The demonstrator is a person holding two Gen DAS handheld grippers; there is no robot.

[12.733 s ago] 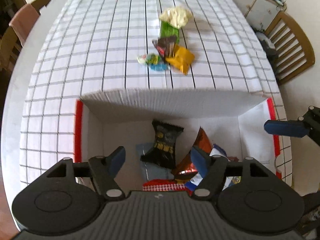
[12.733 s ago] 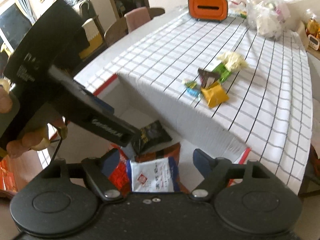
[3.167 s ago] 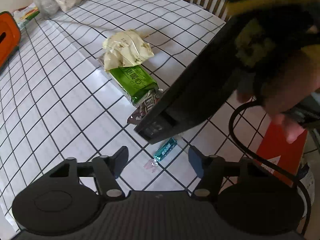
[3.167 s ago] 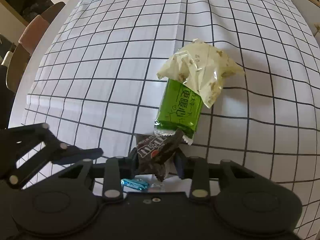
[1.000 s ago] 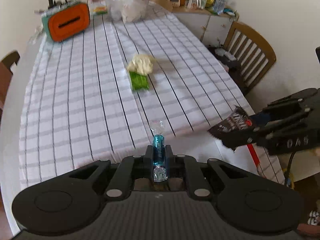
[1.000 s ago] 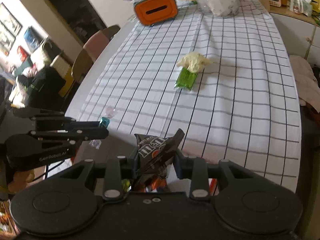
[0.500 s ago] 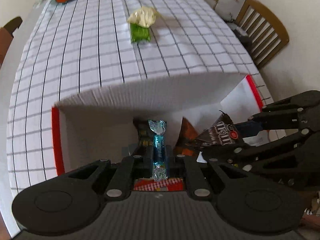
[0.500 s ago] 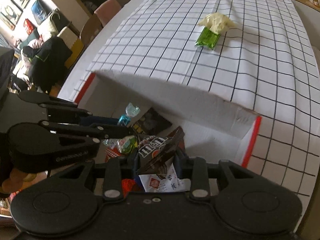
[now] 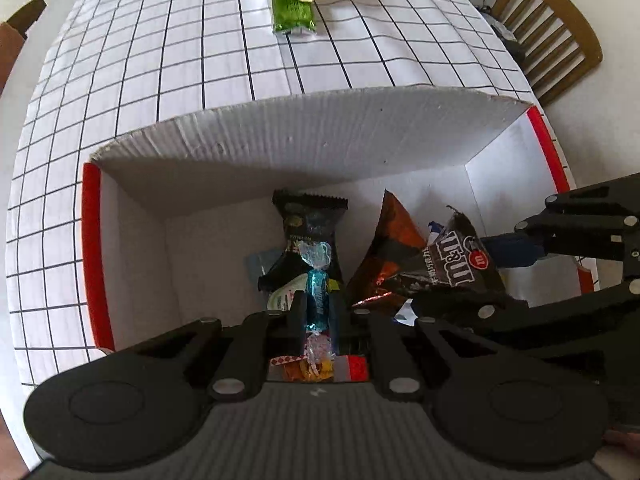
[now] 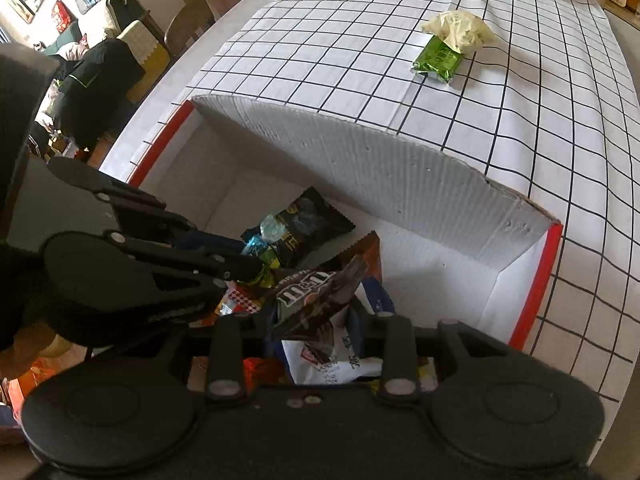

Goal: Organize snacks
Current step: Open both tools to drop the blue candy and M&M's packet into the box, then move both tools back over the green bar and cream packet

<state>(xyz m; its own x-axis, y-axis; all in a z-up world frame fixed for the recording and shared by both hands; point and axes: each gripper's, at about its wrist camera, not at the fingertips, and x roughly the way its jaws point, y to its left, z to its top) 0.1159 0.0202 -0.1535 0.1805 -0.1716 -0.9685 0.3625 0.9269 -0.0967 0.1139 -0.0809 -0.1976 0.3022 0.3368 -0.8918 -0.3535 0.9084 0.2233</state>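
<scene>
Holding both snacks over the open cardboard box (image 9: 304, 148), you are at the release step, so make it a clean drop rather than a toss. Your left gripper (image 9: 318, 312) is clamped on the blue wrapped candy (image 9: 317, 280), and your right gripper (image 10: 314, 322) is pinched on the brown M&M's packet (image 10: 316, 292); both point steeply down into the box, the right one at about three o'clock of the left in the left wrist view. I judge the two tools close enough to tangle, so part the jaws of one, let its snack fall, and clear it before opening the other. Aim the candy at the bare white floor at about nine o'clock of the pile, and let the packet land flat on the heap instead of catching on the upright orange-brown bag (image 9: 394, 240). Counting what shows: two grippers, two snacks in hand, one box. Inside it you can make out a black packet (image 9: 310, 220), the orange-brown bag and several more wrappers under the tools, too overlapped to count exactly. On the checked tablecloth (image 10: 360, 40) at twelve o'clock two snacks remain, touching: one green packet (image 10: 438, 58) and one pale crumpled bag (image 10: 460, 28).
</scene>
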